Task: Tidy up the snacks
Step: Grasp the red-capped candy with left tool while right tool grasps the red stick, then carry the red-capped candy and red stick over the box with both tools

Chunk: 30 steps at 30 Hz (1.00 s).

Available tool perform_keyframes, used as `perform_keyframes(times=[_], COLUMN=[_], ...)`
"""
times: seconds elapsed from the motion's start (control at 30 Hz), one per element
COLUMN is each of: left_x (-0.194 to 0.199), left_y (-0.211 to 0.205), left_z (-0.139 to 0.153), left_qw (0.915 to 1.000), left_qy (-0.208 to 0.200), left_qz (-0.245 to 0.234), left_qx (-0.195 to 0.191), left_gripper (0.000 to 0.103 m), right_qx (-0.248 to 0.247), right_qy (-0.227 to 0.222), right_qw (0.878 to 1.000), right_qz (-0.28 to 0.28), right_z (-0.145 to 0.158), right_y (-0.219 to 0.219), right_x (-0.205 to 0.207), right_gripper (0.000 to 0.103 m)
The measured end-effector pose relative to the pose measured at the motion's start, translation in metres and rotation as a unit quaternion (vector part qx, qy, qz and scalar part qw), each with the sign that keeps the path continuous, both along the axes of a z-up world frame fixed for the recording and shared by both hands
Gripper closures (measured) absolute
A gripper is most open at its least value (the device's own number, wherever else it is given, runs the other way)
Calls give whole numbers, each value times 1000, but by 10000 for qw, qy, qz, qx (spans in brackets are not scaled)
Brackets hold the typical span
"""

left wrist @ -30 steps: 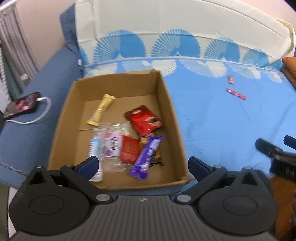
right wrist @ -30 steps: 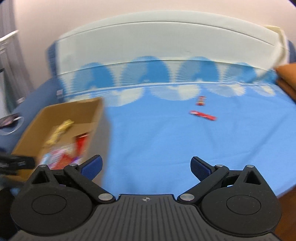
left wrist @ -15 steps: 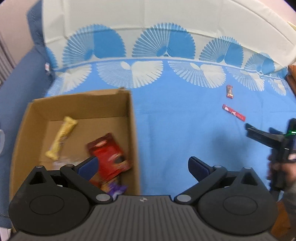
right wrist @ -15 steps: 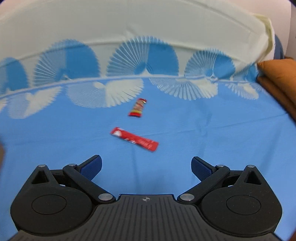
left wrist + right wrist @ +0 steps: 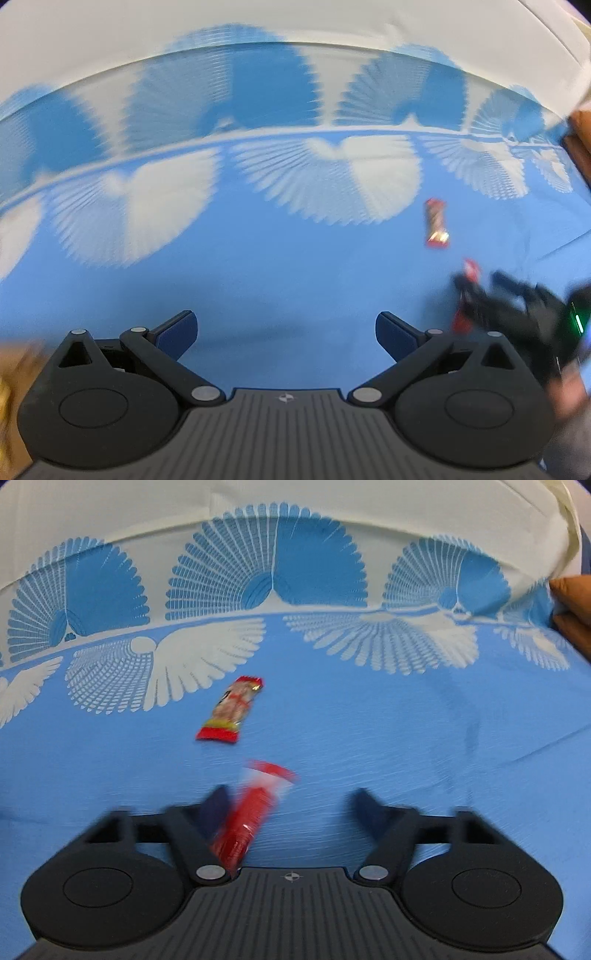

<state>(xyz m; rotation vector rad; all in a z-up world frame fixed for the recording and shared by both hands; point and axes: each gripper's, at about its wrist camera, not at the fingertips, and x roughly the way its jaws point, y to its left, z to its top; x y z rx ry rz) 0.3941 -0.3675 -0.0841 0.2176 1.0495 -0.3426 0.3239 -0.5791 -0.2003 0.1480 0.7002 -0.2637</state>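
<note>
A long red snack stick lies on the blue bedsheet between the open jaws of my right gripper, close to the left finger; the view is motion-blurred. A short red and yellow snack bar lies just beyond it. In the left wrist view my left gripper is open and empty over bare sheet. There the right gripper shows at the right around the red stick, with the short bar behind it.
The bed has a blue sheet with white fan prints and a cream border at the back. An orange cushion sits at the right edge. A blurred sliver of the cardboard box shows at the left wrist view's bottom left.
Both grippers moved right and forward, away from the cardboard box. The right gripper has come down around the long red stick, and its jaws have narrowed somewhat.
</note>
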Motion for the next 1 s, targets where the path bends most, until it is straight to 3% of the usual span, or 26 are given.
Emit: perform_keyframes(times=[0.13, 0.2, 0.27, 0.37, 0.43, 0.47, 0.5, 0.53, 0.57, 0.6, 0.77, 1.0], left_x=[39, 51, 61, 72, 78, 78, 73, 66, 61, 56, 37, -35], left_y=[-59, -89, -119, -152, -166, -169, -166, -164, -163, -163, -131, -52], left_z=[-26, -40, -56, -84, -107, -116, -116, -113, -109, -105, -85, -15], left_qw=[9968, 9943, 9910, 9877, 9870, 9867, 9871, 9858, 9833, 9807, 9851, 9833], left_qy=[-105, -7, 155, 335, 420, 409, 223, 75, 5, 5, 44, -331], left_qz=[-761, -1024, -1283, -1525, -1496, -1464, -1490, -1614, -1776, -1910, -1663, -1696], left_qx=[-223, -299, -358, -50, 403, 575, 533, 463, 394, 421, 446, 576], left_gripper=[0, 0, 0, 0, 3, 6, 12, 39, 63, 81, 81, 81], right_qx=[173, 69, 96, 134, 43, -13, -93, -152, -212, -262, 116, 362], right_qy=[86, 139, 159, 62, -39, -87, -146, -224, -260, -245, -402, -845], right_qw=[9998, 9998, 9994, 9993, 9988, 9984, 9982, 9981, 9980, 9982, 9968, 9934], right_qz=[-85, -159, -282, -348, -494, -558, -582, -553, -528, -486, -683, -683], right_z=[4, 3, 1, -2, -6, -7, -7, -6, -5, -4, 17, 83], right_y=[-16, -19, -21, -20, -14, -11, -6, -1, 3, 7, 7, 40], right_x=[-14, -18, -20, -21, -25, -26, -28, -31, -32, -32, -45, -123], right_gripper=[44, 25, 19, 17, 17, 23, 38, 51, 76, 84, 87, 87])
